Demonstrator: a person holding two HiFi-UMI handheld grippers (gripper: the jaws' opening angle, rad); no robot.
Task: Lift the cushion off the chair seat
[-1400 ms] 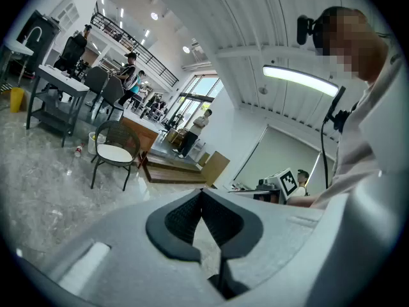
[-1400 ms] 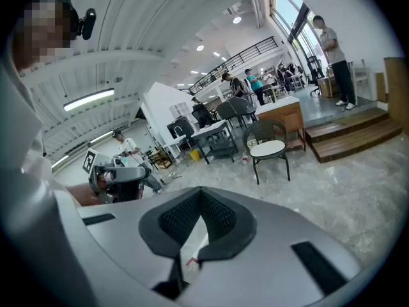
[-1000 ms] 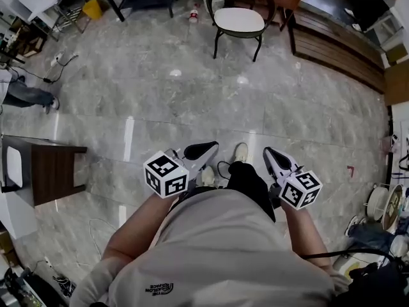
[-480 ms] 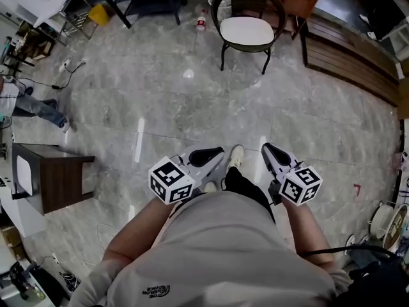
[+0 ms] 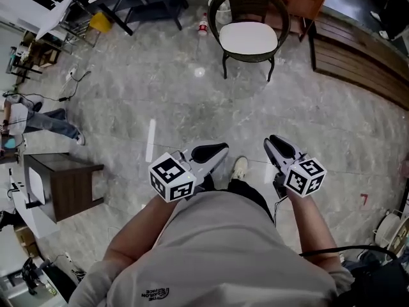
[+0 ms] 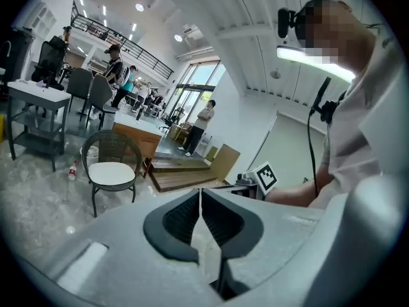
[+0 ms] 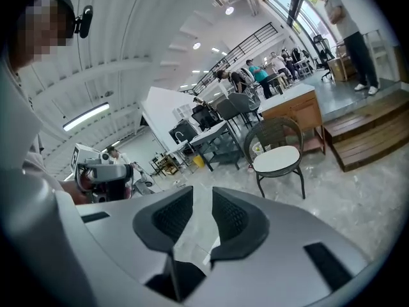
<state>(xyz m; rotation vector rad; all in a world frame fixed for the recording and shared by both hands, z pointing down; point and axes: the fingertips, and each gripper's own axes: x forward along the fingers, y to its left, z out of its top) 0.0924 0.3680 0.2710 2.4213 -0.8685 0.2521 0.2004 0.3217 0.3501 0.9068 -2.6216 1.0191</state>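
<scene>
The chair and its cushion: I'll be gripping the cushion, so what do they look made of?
Chair: dark open weave on the back, wicker or rattan-like; thin dark legs, possibly metal. Cushion: off-white, matte, flat round pad, probably fabric-covered; too distant to confirm.

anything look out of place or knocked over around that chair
Not much. A small bottle sits on the floor just beside the chair, an odd spot; whether it stands or lies I cannot tell. The cushion lies square on the chair.
</scene>
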